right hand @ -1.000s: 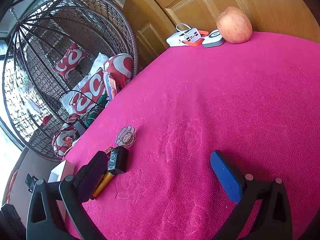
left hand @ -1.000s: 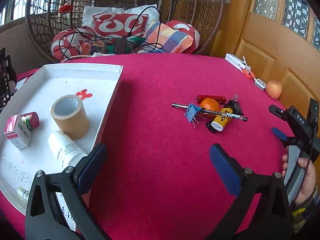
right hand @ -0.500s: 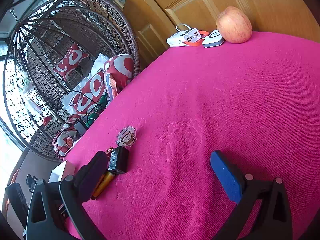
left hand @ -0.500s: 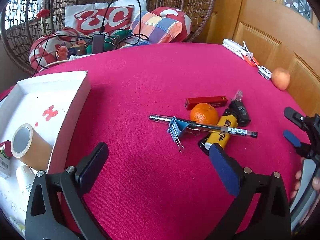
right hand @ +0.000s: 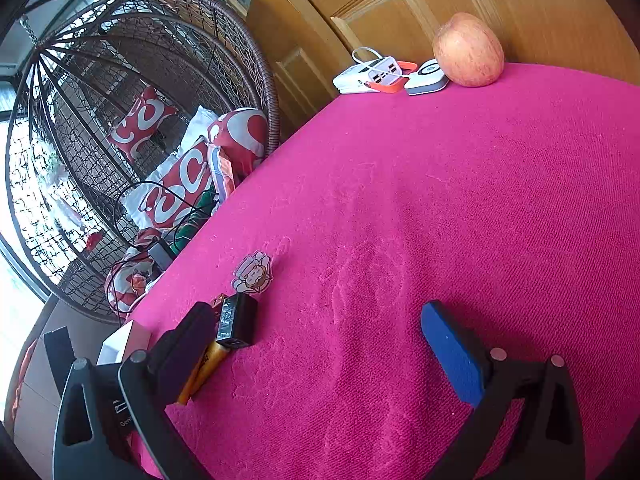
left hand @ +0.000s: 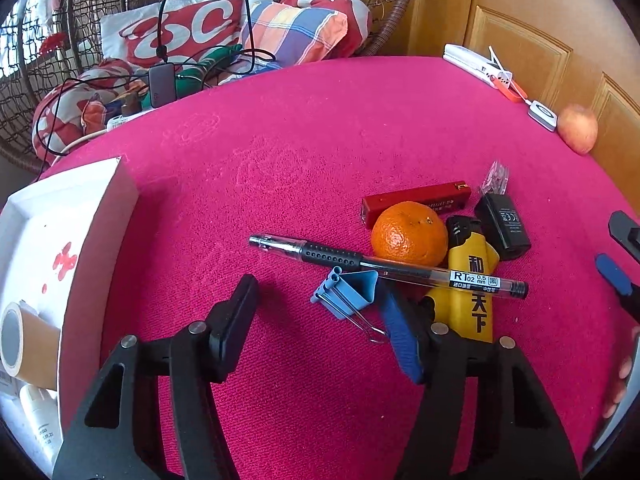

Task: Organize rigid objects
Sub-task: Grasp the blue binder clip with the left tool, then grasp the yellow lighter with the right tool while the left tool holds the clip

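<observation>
A pile lies on the pink tablecloth in the left wrist view: a clear pen [left hand: 384,266], a blue binder clip [left hand: 352,290], an orange [left hand: 409,234], a yellow lighter [left hand: 472,284], a red box [left hand: 416,200] and a black charger [left hand: 502,226]. My left gripper [left hand: 320,308] is open and empty, low over the cloth, with the binder clip just inside its right finger [left hand: 398,334]. My right gripper [right hand: 320,344] is open and empty over bare cloth; the charger [right hand: 237,322] and lighter [right hand: 204,368] lie by its left finger.
A white tray [left hand: 104,216] at the left holds a tape roll [left hand: 24,344] and a white bottle [left hand: 40,420]. An apple [right hand: 468,50], a power bank [right hand: 368,74] and a small white device [right hand: 426,78] sit at the far edge by the wooden door. A sticker [right hand: 253,272] lies on the cloth. A wicker chair stands behind.
My left gripper has moved right and forward from the tray to the pile, and its jaws have narrowed around the binder clip. The right gripper has stayed still.
</observation>
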`<state>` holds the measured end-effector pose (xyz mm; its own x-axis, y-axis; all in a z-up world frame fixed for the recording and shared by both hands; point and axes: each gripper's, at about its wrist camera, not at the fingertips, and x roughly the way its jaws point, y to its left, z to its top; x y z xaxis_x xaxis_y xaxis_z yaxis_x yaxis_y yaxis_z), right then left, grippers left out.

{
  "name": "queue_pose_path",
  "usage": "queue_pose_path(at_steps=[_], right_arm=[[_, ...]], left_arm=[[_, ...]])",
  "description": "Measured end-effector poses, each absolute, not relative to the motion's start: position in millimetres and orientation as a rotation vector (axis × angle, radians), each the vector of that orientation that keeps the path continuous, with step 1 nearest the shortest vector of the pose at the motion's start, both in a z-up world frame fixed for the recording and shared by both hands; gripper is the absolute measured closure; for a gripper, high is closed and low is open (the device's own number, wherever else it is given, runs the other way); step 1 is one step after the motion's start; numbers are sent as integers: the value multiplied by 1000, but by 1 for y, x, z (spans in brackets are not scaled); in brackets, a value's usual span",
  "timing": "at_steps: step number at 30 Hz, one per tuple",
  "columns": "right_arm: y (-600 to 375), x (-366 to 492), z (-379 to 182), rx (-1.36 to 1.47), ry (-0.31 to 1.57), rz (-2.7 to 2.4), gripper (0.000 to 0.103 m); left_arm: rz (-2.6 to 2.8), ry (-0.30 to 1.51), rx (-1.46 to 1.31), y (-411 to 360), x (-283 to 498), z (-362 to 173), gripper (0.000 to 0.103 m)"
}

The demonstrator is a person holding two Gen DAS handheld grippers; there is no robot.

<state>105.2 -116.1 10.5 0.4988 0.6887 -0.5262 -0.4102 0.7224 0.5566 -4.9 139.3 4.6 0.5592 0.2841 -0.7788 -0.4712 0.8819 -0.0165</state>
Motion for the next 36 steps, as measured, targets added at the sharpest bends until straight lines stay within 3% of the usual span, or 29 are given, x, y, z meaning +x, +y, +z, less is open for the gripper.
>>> queue_pose_path(at_steps=[1, 2, 3, 14, 24, 29, 32, 34, 36], right_arm=[[-116, 105, 10, 385, 805, 684, 0], [-116, 105, 10, 385, 804, 685, 0], [-116, 105, 10, 385, 804, 685, 0], [-114, 104, 12, 356, 806, 688, 0], [-25, 35, 36, -129, 740, 1003, 1], [14, 31, 26, -220, 795, 1001, 12], [30, 35, 16, -251, 843, 980, 29], [34, 38, 10, -271, 861, 961, 46], [30, 36, 11, -273, 842, 971, 53]], left_arm=[[441, 865, -229, 139, -5, 5, 48], [426, 855, -225, 138, -6, 6, 66], [426, 850, -215, 137, -7, 7, 71], [431, 742, -290, 136, -66, 26, 71], [426, 651, -357, 129, -120, 47, 71], [444, 623, -378, 136, -133, 52, 71], [450, 619, -393, 139, -138, 51, 71], [450, 614, -398, 139, -140, 50, 71], [448, 610, -400, 139, -141, 51, 71]])
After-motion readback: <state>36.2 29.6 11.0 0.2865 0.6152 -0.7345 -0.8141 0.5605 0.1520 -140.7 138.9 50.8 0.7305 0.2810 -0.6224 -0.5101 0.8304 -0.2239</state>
